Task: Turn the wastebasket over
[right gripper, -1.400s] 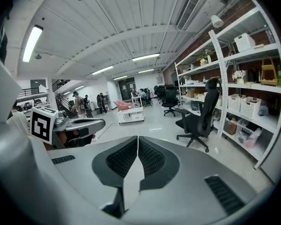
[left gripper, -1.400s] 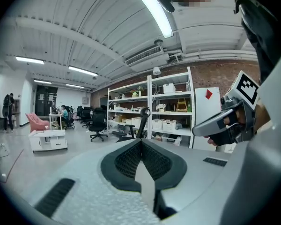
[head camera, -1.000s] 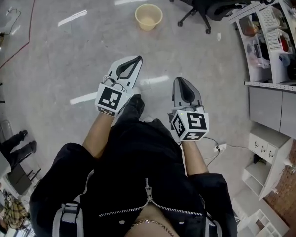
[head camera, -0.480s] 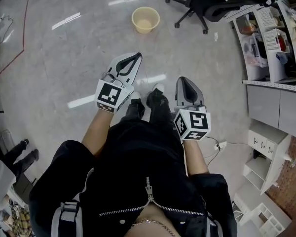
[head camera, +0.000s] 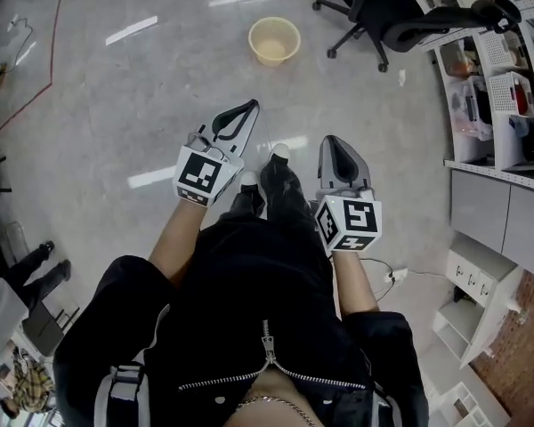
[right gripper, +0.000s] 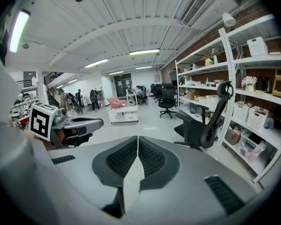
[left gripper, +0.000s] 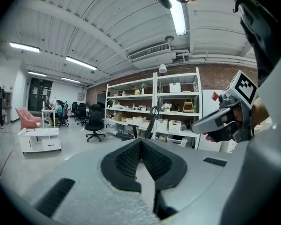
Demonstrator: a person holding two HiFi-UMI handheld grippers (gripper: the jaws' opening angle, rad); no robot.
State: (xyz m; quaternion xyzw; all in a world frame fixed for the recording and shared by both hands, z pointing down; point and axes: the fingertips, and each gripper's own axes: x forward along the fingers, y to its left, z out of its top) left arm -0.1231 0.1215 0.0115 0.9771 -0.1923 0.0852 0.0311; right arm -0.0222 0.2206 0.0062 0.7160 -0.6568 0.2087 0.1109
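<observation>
The wastebasket (head camera: pixel 274 40), a pale yellow round bucket, stands upright with its mouth up on the grey floor, far ahead in the head view. My left gripper (head camera: pixel 249 107) is held in front of the person's body, shut and empty, still well short of the basket. My right gripper (head camera: pixel 332 142) is beside it, lower right, also shut with nothing between its pads. In the left gripper view the left gripper (left gripper: pixel 141 142) shows closed jaws; the right gripper (right gripper: pixel 137 139) looks the same in its own view. Neither gripper view shows the basket.
A black office chair (head camera: pixel 392 16) stands right of the basket. White shelving with bins (head camera: pixel 503 78) and grey cabinets (head camera: pixel 498 212) line the right side. A red cable (head camera: pixel 36 87) runs over the floor at left. The person's black shoes (head camera: pixel 276 181) are below the grippers.
The person has walked forward with both shut grippers carried along. One foot has stepped ahead between the grippers. The basket stays in place on the floor.
</observation>
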